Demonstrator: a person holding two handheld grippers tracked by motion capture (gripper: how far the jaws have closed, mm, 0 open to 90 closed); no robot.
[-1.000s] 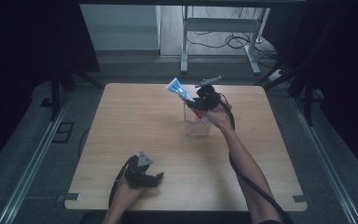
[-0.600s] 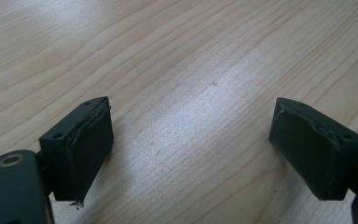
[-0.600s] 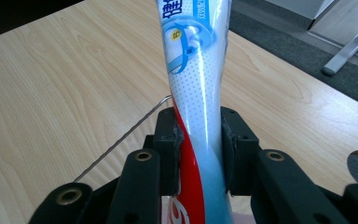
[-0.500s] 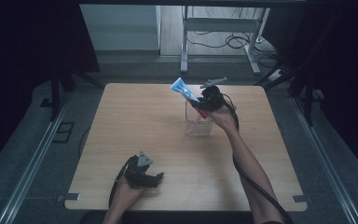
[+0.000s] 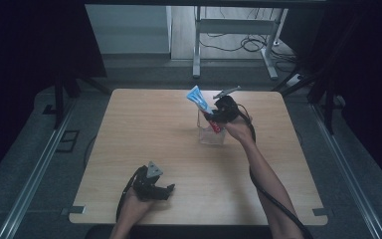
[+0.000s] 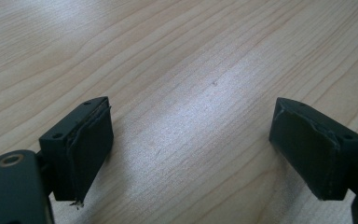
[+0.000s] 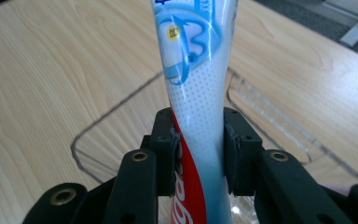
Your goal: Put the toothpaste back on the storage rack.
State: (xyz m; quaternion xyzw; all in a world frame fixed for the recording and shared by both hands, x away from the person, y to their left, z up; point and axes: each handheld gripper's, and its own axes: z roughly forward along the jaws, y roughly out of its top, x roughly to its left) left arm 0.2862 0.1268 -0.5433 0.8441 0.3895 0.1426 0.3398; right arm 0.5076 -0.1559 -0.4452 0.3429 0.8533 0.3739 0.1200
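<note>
The right gripper [image 7: 198, 154] is clamped on a white, blue and red plastic toothpaste tube [image 7: 198, 93], its two black jaws pinching the tube's lower body from either side; those jaws have just been easing apart slightly, yet the tube sits between them with the pads against it. In the high view the right gripper [image 5: 218, 115] is at the far middle of the pale wooden tabletop [image 5: 144, 129], held by a hand on a bare forearm. The toothpaste tube [image 5: 199, 100] slants up and to the far left from the jaws, its lower end at the mouth of a small clear plastic box [image 5: 212, 133] that stands open-topped on the tabletop. How far the tube reaches into the box cannot be told.

The left gripper [image 5: 155, 189] rests at the near left of the tabletop, well apart from the box. In its own view the left gripper [image 6: 191, 154] has its jaws spread wide with bare wood between them.

The step in hand looks like standing the tube in the box. To do it well, the tube's lower end should be inside the walls and resting on the floor of the box before the jaws part further, so the light box is not tipped and the tube does not topple out.
</note>
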